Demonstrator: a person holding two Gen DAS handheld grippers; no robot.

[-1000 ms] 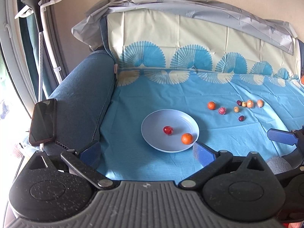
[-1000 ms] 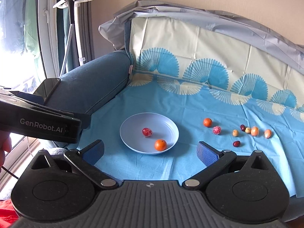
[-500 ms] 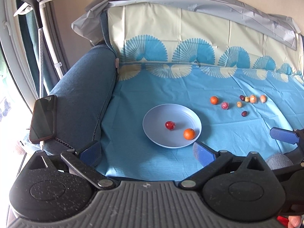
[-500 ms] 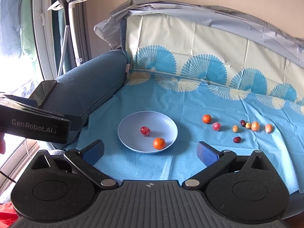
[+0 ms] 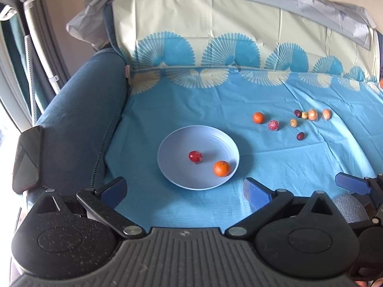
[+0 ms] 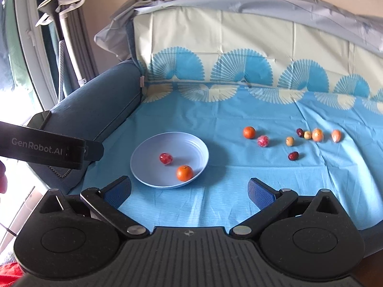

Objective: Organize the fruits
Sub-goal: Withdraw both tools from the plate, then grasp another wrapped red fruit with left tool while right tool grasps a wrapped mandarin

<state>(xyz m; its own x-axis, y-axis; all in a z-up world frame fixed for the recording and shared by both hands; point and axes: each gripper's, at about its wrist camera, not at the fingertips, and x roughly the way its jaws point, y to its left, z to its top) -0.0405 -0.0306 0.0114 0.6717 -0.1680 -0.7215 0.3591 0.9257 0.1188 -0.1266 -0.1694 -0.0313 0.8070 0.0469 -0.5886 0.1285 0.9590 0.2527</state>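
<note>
A pale blue plate (image 5: 182, 179) (image 6: 148, 177) lies on the blue cloth and holds a red fruit (image 5: 195, 156) (image 6: 166, 158) and an orange (image 5: 221, 168) (image 6: 184, 173). Several small fruits lie loose to its right: an orange (image 5: 258, 117) (image 6: 249, 132), a pink-red fruit (image 5: 273, 125) (image 6: 263, 141), dark red ones (image 5: 300, 136) (image 6: 293, 156) and yellowish ones (image 5: 312, 114) (image 6: 317, 134). My left gripper (image 5: 184, 189) is open and empty, just short of the plate. My right gripper (image 6: 189, 189) is open and empty, near the plate's front edge.
A blue sofa arm (image 5: 79, 129) rises on the left, with a phone (image 5: 26, 157) on it. The sofa back (image 6: 239, 47) stands behind under the cloth. A garment steamer (image 6: 64, 24) stands at the far left. The left gripper's body (image 6: 47, 148) shows at the left of the right wrist view.
Both grippers have moved slightly; the plate and fruits sit a little differently in view. Nothing was taken hold of or let go.
</note>
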